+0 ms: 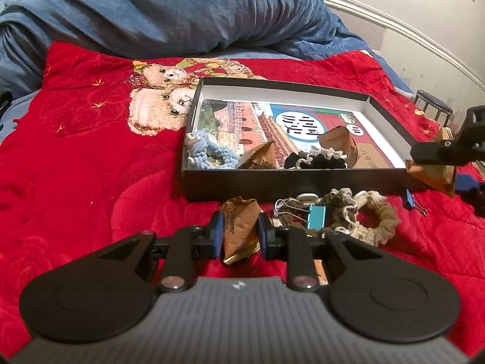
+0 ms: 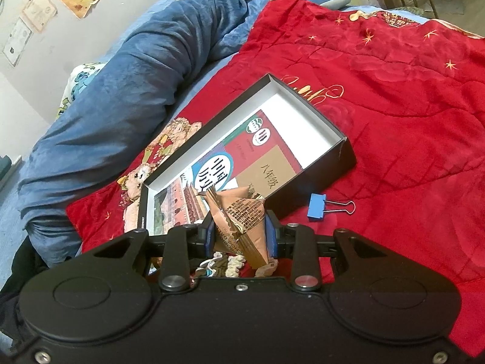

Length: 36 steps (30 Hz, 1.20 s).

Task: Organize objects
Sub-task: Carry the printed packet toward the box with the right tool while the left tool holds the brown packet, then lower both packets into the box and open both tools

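A black open box [image 1: 297, 186] lies on the red quilt, with a picture book, a blue scrunchie [image 1: 206, 151], a black scrunchie [image 1: 318, 159] and two brown packets [image 1: 259, 157] inside. My left gripper [image 1: 239, 233] is shut on a brown packet [image 1: 239, 230] in front of the box. My right gripper [image 2: 241, 233] is shut on another brown packet [image 2: 239, 221], held near the box's [image 2: 345, 151] near corner; it shows at the right edge of the left wrist view [image 1: 433, 173].
In front of the box lie a teal binder clip [image 1: 315, 215], brown and cream scrunchies [image 1: 372, 215] and white clips. A blue binder clip [image 2: 318, 206] lies right of the box. A rolled blue blanket [image 1: 169, 12] lies behind; a stool [image 1: 433, 103] stands beyond the bed.
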### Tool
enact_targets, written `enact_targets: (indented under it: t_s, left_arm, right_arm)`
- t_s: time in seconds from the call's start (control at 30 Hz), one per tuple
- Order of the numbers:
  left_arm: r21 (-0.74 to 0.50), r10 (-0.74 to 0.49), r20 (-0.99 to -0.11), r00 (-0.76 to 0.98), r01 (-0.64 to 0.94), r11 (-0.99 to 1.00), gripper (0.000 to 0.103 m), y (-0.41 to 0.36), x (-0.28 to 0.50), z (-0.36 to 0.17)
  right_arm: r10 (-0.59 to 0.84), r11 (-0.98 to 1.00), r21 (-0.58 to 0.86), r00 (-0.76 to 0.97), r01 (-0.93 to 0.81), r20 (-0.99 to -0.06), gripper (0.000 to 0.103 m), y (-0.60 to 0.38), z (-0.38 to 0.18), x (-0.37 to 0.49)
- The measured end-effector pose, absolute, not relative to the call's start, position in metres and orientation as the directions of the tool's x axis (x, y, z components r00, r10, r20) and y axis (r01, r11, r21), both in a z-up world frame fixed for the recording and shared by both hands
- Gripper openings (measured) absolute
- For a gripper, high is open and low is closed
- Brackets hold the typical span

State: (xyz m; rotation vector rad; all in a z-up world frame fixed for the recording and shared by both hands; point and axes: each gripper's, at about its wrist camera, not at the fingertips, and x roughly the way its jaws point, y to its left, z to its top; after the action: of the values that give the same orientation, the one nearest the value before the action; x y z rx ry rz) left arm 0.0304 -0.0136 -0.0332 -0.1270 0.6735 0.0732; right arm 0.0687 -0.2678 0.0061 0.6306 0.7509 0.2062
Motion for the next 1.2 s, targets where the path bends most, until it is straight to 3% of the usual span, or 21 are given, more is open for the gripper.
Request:
enact_targets:
  t_s: [0.73,1.17,1.2]
  left_arm:
    - [-0.099,0.025,-0.623,0.782,-0.111,0.989,0.027,-0.012,0.029,-0.032]
    - [-0.136,-0.028,-0.515,0.856,-0.049,0.990,0.022,-0.014,0.018,0.007]
    - [-0.130,-0.029,-0.512,0.858,-0.044,0.990,0.017,-0.015,0.019,0.009]
  right_arm:
    - [0.398,0.792,0.609,0.715,0.048,-0.574,0.031,-0.270,0.005,0.070]
    - [0.521,0.735,0.673,0.698,-0.077,-0.490,0.031,-0.293,0.033,0.094]
    - [0.533,0.726,0.683,0.691,-0.077,-0.488,0.031,-0.293,0.032,0.098]
